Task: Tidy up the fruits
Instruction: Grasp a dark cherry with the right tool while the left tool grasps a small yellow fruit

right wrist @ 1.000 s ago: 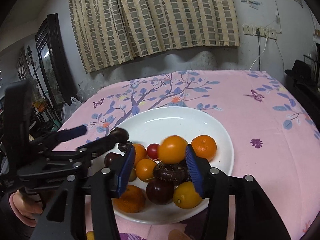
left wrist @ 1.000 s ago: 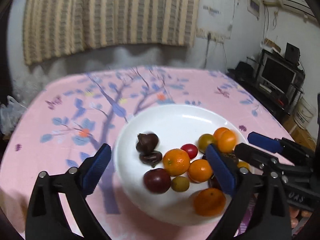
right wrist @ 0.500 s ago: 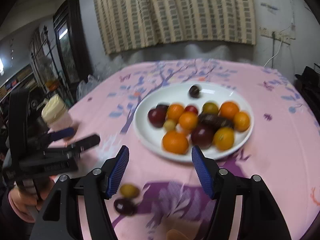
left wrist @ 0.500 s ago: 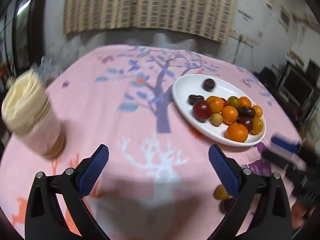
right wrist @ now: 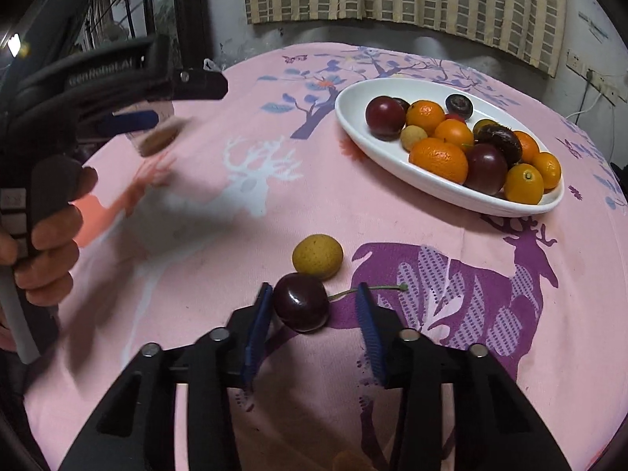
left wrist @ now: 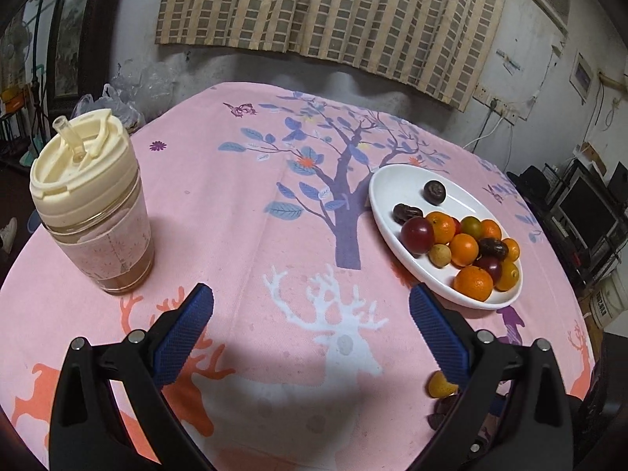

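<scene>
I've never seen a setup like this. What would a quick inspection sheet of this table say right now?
Surface: pink tablecloth with tree and deer prints.
Job's things: white plate of mixed fruit; a cherry and a yellow fruit lie loose on the cloth.
Clutter: lidded cup with straw.
Grippers: right gripper open, jaws either side of the cherry; left gripper open, empty.
Cables: a wall cord by the socket.
Surroundings: striped curtain, electronics shelf.
</scene>
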Action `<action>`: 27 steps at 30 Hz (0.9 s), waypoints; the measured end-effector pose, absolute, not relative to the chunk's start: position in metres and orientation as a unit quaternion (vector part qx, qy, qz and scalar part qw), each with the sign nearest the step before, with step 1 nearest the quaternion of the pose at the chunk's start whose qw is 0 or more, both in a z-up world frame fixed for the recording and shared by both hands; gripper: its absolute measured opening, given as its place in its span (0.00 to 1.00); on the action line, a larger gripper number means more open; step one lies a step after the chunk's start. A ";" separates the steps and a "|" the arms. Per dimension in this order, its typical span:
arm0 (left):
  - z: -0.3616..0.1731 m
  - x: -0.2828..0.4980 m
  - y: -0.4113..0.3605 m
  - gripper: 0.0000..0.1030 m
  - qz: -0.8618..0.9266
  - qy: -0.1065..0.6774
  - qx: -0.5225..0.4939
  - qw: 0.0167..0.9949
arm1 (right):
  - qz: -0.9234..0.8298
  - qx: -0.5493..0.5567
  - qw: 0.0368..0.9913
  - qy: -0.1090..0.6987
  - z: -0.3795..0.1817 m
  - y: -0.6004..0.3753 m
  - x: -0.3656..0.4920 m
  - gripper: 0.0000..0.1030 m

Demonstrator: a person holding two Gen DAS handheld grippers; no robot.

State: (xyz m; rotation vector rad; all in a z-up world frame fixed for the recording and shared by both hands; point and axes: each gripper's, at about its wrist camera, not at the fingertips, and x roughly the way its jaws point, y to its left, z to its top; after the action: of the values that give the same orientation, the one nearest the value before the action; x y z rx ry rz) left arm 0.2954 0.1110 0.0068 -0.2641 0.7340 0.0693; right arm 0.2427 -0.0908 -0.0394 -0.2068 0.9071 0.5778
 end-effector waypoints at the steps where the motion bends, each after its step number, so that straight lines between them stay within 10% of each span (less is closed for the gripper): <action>1: 0.007 0.296 0.110 0.95 0.032 0.358 -0.127 0.925 | 0.274 -0.099 0.854 0.430 -0.038 -0.091 0.242 0.28; 11: -0.007 0.296 0.058 0.94 -0.081 0.386 -0.062 0.917 | 0.226 0.015 0.894 0.387 0.009 -0.160 0.250 0.28; 15: -0.020 0.290 0.021 0.63 -0.153 0.407 0.003 0.901 | 0.202 0.045 0.901 0.383 0.012 -0.182 0.254 0.28; 27: -0.050 0.287 -0.016 0.40 -0.180 0.432 0.067 0.881 | 0.208 0.042 0.899 0.382 0.012 -0.179 0.251 0.28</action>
State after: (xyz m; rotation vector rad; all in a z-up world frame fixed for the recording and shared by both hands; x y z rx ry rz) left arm 0.2875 -0.0158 -0.0500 0.1402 0.8999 -0.3759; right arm 0.2515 -0.1790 0.0121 0.0876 0.7914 0.4297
